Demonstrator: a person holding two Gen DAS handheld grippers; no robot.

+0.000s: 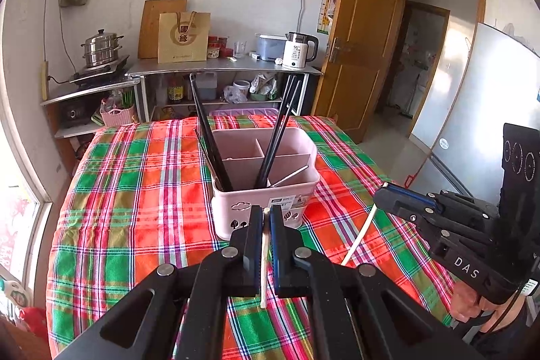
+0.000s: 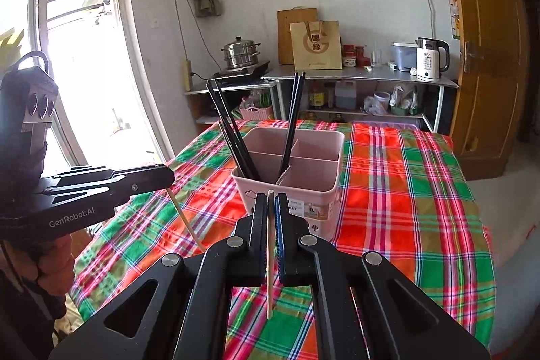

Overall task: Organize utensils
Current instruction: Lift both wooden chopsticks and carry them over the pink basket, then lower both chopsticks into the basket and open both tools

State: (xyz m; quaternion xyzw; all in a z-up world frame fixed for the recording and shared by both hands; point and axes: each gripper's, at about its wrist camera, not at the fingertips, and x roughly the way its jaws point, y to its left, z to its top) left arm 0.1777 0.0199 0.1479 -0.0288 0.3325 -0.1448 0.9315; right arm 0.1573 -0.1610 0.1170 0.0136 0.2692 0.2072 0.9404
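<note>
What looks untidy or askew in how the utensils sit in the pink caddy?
In the pink caddy, two bundles of black chopsticks lean apart in a V instead of standing upright, and one metal utensil lies slanted low inside.

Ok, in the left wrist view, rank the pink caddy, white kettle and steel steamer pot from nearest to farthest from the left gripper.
From the left gripper:
1. Pink caddy, just ahead on the table.
2. White kettle, on the far shelf, right.
3. Steel steamer pot, far left; too close to call with the kettle.
</note>
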